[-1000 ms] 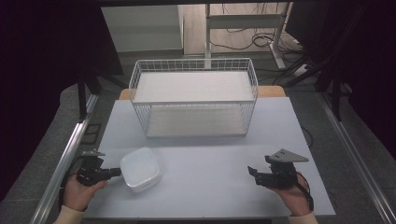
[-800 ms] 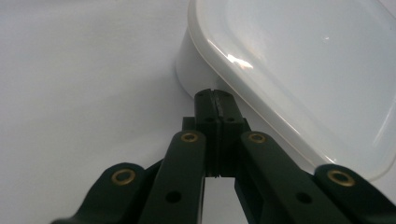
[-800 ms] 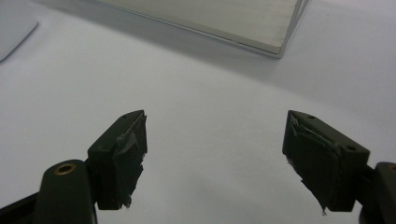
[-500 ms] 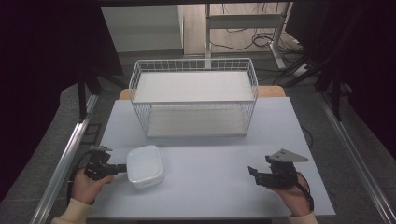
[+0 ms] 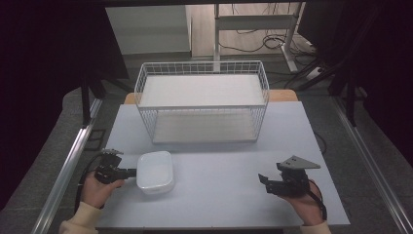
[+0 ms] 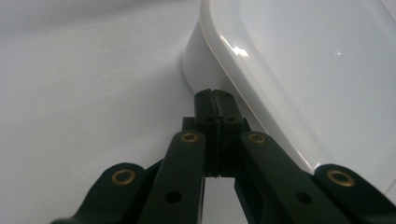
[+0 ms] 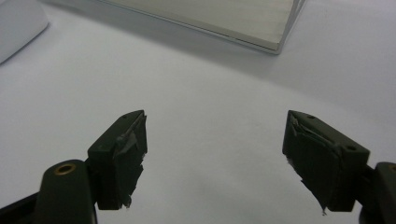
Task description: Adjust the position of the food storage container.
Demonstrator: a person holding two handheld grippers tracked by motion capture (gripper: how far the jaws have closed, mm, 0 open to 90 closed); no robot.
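The white plastic tub (image 5: 155,171) sits on the near left part of the table (image 5: 219,204), in front of the wire basket (image 5: 202,105). The left gripper (image 5: 130,172) has its jaws pressed together with nothing between them, tips touching the tub's left side. The right gripper (image 5: 263,179), far off to the right, has its jaws wide apart and holds nothing.

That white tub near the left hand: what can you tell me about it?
The white tub is a shallow rounded-rectangle container, apparently glossy plastic, with a lipped rim. It sits flat on the pale table, in front of the wire basket. The left gripper, its jaws pressed together, has its tip against the tub's side wall.
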